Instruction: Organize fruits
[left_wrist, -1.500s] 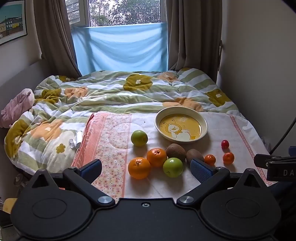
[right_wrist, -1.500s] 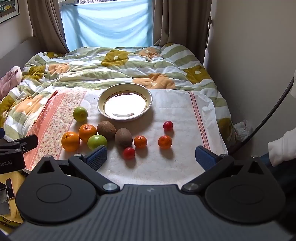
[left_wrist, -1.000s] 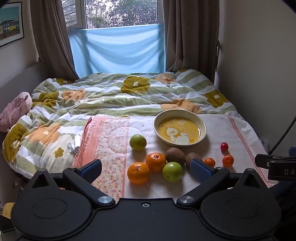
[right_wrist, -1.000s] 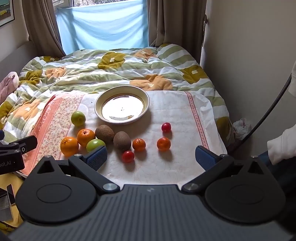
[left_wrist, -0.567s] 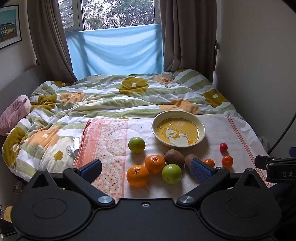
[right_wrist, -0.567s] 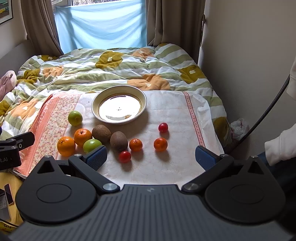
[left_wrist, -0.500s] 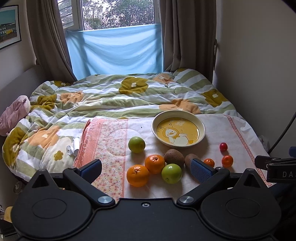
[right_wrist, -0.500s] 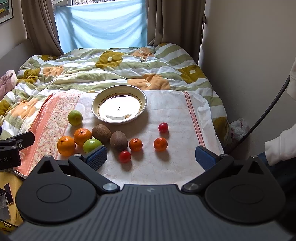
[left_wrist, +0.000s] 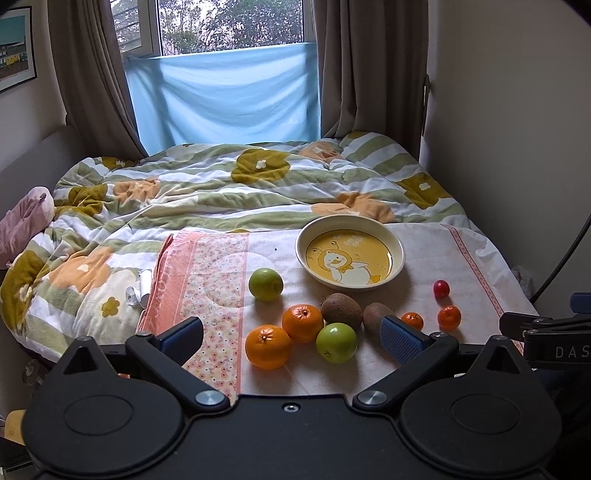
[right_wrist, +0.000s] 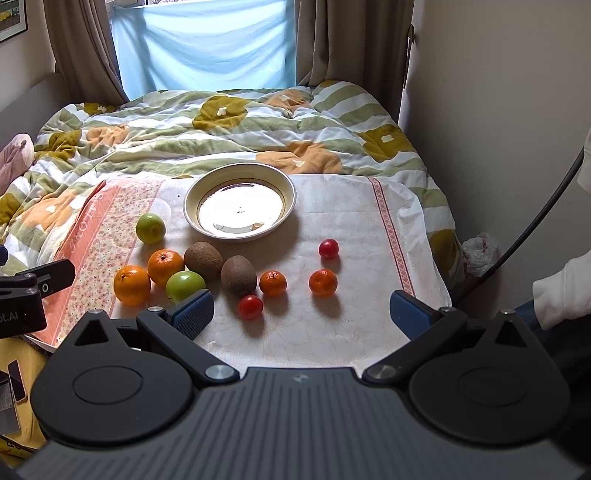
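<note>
Fruit lay loose on a cloth (right_wrist: 354, 221) spread over the bed, in front of an empty bowl (right_wrist: 240, 202): oranges (left_wrist: 268, 346), apples (left_wrist: 336, 342), kiwis (right_wrist: 239, 275), tomatoes (right_wrist: 250, 306). Both the left gripper (left_wrist: 291, 334) and the right gripper (right_wrist: 301, 314) hung wide open above the near edge, holding nothing.
</note>
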